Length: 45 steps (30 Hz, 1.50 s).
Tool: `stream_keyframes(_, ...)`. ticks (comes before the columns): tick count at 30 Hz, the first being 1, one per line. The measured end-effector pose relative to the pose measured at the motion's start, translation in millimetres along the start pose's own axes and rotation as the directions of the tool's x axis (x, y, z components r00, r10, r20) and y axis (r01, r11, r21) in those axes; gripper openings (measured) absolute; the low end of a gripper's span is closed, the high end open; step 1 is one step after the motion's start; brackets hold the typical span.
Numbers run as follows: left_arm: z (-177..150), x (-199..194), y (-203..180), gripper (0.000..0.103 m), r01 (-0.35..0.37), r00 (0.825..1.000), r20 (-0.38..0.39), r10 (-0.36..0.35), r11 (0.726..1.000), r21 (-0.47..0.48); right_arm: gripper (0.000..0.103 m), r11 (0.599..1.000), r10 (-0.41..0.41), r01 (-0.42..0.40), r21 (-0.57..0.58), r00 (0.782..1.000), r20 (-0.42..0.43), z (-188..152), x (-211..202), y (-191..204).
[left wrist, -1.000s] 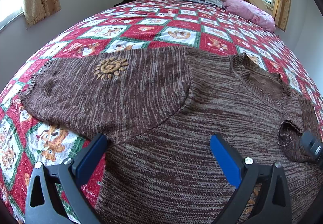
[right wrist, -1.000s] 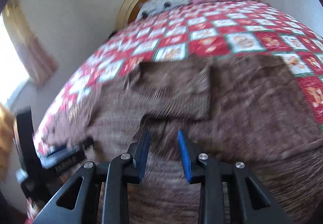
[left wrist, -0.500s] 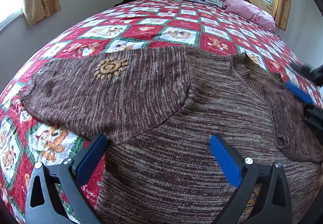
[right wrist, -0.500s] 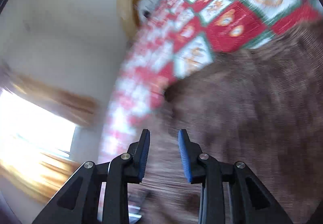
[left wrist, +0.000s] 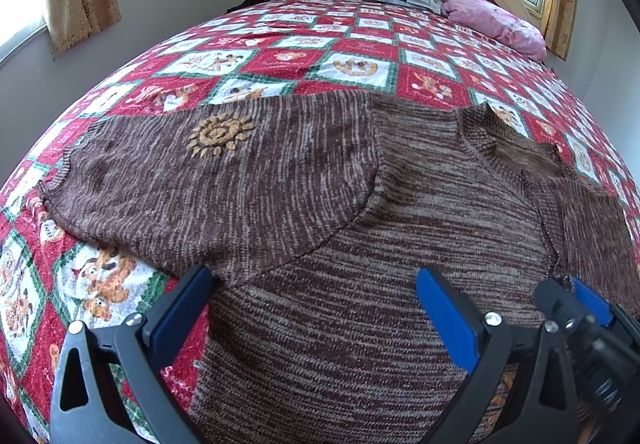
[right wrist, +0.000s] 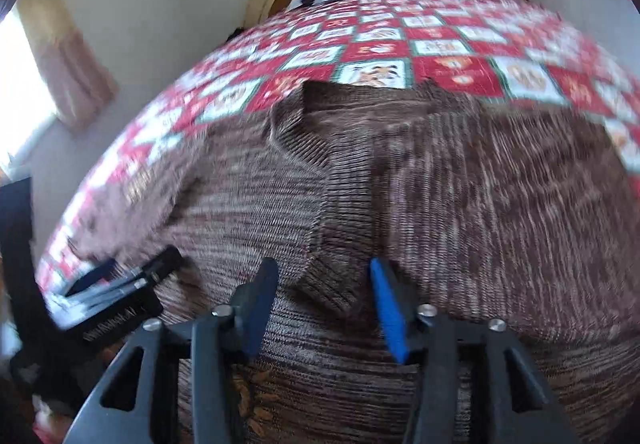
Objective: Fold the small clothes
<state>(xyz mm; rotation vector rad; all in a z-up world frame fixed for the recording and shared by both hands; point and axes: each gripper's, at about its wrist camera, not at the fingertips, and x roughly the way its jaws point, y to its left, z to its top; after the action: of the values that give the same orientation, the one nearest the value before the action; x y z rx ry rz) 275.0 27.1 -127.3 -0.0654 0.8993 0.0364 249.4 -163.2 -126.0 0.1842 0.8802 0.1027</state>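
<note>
We're opening the right gripper (right wrist: 320, 298) around the sweater (left wrist: 360, 204) cuff, unpinched; left gripper (left wrist: 312, 308) hanging released over its hem.

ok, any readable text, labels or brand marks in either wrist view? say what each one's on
Nothing can be read in full.
White lettering on the black body of the left gripper, seen in the right wrist view: blurred and upside down, unreadable.
Script on a red square of the quilt: too small, partly hidden.
Sweater: a sun motif only, no text.
</note>
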Motion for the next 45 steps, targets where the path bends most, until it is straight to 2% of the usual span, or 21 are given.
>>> stream_keyframes(3, 2.2, -7.3, 12.9, 0.103, 0.045, 0.999, -0.011, -0.045, 0.999, -0.023, 0.055, 0.996, -0.061, 0.061, -0.065, 0.998, 0.006, -2.9, 0.5, 6.0)
stream_keyframes(5, 4.3, -18.2, 35.1, 0.103, 0.029, 1.000, -0.001, -0.029, 0.996, -0.086, 0.055, 0.996, -0.062, 0.063, -0.063, 0.998, 0.015, -3.4, 0.2, 2.4)
stream_keyframes(6, 5.8, -27.1, 53.0, 0.103, 0.015, 1.000, 0.027, -0.012, 0.991, -0.134, 0.055, 0.997, -0.056, 0.057, -0.056, 0.998, 0.018, -4.2, -1.7, 3.4)
stream_keyframes(8, 12.4, -44.3, 93.5, 0.103, -0.020, 0.993, 0.107, 0.044, 0.975, -0.220, 0.055, 0.999, -0.038, 0.038, -0.036, 0.999, 0.024, -7.6, -7.0, 0.3)
stream_keyframes(10, 21.9, -53.9, 132.3, 0.103, -0.083, 0.977, 0.164, 0.138, 0.950, -0.300, 0.055, 0.999, -0.025, 0.026, -0.023, 0.999, 0.024, -6.7, -6.9, -0.8)
stream_keyframes(12, 33.4, -50.4, 169.8, 0.103, -0.140, 0.967, 0.147, 0.208, 0.916, -0.375, 0.055, 0.999, -0.029, 0.030, -0.027, 0.999, 0.024, -6.7, -7.5, 1.6)
stream_keyframes(13, 37.9, -45.7, 185.5, 0.100, -0.156, 0.966, 0.126, 0.225, 0.900, -0.407, 0.055, 0.999, -0.034, 0.035, -0.031, 0.999, 0.024, -6.5, -6.9, 2.4)
stream_keyframes(16, 46.1, -22.4, 222.8, 0.079, -0.173, 0.971, 0.065, 0.230, 0.865, -0.472, 0.055, 0.999, -0.036, 0.036, -0.034, 0.999, 0.022, -5.1, -5.0, 3.2)
stream_keyframes(19, 47.2, 4.1, 239.5, 0.059, -0.163, 0.982, 0.003, 0.188, 0.859, -0.485, 0.055, 0.999, -0.030, 0.031, -0.029, 0.999, 0.022, -5.4, -5.2, 2.8)
stream_keyframes(21, 45.3, 18.5, 236.6, 0.058, -0.172, 0.983, -0.032, 0.178, 0.864, -0.474, 0.055, 0.999, -0.029, 0.030, -0.028, 0.999, 0.021, -5.6, -4.8, 2.7)
stream_keyframes(25, 40.5, 20.6, 221.5, 0.058, -0.233, 0.969, -0.015, 0.248, 0.883, -0.408, 0.055, 0.999, -0.024, 0.024, -0.024, 0.999, 0.021, -5.7, -4.3, 1.8)
stream_keyframes(27, 40.5, 19.4, 225.4, 0.054, -0.215, 0.972, -0.006, 0.234, 0.884, -0.415, 0.055, 1.000, -0.020, 0.020, -0.020, 1.000, 0.021, -5.6, -3.9, 1.0)
stream_keyframes(29, 38.7, 16.7, 232.5, 0.025, -0.213, 0.972, -0.004, 0.235, 0.872, -0.442, 0.055, 1.000, -0.019, 0.019, -0.020, 1.000, 0.022, -5.7, -3.7, 1.0)
stream_keyframes(31, 38.5, 14.6, 237.7, 0.013, -0.162, 0.982, 0.017, 0.190, 0.877, -0.453, 0.055, 1.000, -0.019, 0.020, -0.020, 1.000, 0.022, -5.7, -3.9, 1.0)
stream_keyframes(34, 41.6, 13.3, 234.2, 0.011, -0.156, 0.982, 0.026, 0.185, 0.889, -0.430, 0.055, 1.000, -0.017, 0.018, -0.019, 1.000, 0.022, -5.7, -4.2, 0.6)
stream_keyframes(39, 50.5, 7.0, 225.3, 0.011, -0.096, 0.988, 0.066, 0.141, 0.886, -0.454, 0.055, 1.000, -0.002, 0.002, -0.006, 1.000, 0.025, -5.5, -4.5, -1.4)
stream_keyframes(42, 65.4, -3.6, 201.5, 0.010, -0.062, 0.987, 0.113, 0.118, 0.911, -0.407, 0.055, 1.000, 0.016, -0.017, 0.011, 0.999, 0.030, -5.6, -5.2, -5.4)
stream_keyframes(45, 78.4, -23.5, 156.0, 0.010, 0.002, 0.981, 0.187, 0.059, 0.950, -0.311, 0.055, 0.999, 0.040, -0.041, 0.031, 0.999, 0.035, -5.6, -6.3, -9.9)
